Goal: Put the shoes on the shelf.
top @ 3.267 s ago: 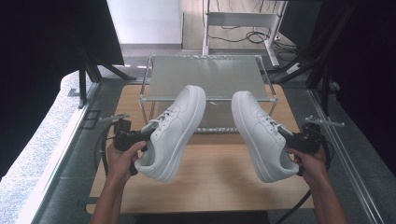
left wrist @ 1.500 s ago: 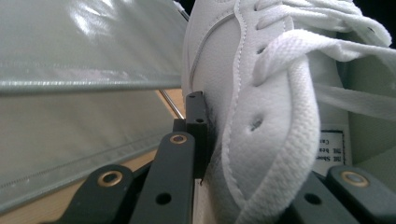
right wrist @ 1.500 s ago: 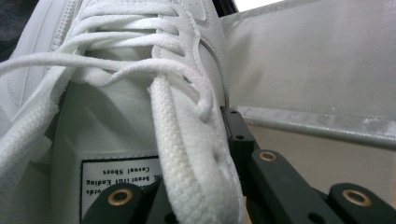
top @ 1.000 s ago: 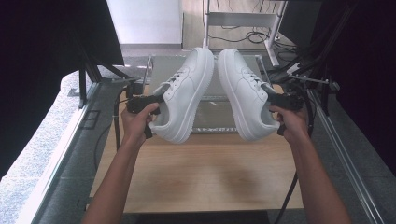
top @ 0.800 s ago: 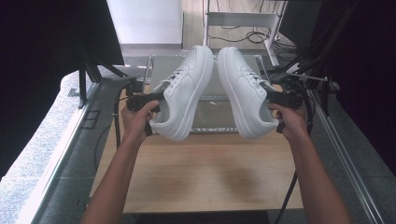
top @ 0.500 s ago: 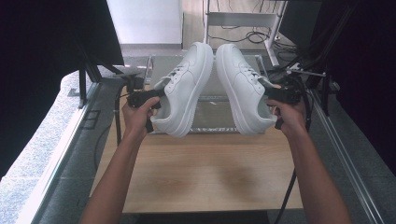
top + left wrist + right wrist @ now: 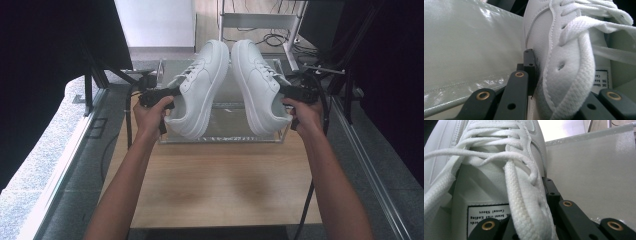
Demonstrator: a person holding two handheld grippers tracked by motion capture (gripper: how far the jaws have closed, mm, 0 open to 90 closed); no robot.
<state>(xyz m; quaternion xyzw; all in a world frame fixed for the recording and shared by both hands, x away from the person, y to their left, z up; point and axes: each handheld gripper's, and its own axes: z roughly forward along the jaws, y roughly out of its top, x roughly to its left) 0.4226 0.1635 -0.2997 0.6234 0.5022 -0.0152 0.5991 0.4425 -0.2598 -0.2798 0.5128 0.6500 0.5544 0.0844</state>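
The left gripper (image 7: 172, 92) is pinching the side wall of the left white shoe (image 7: 197, 87), next to its laces (image 7: 584, 37). The right gripper (image 7: 285, 90) is pinching the right white shoe (image 7: 255, 87) the same way, by the laces (image 7: 519, 195). Both shoes are hanging in the air over the clear box (image 7: 220, 137) at the far side of the wooden table (image 7: 215, 180), toward twelve o'clock. Their toes are pointing up and their soles are facing each other, close together. The left shoe is sitting at nine o'clock from the right shoe.
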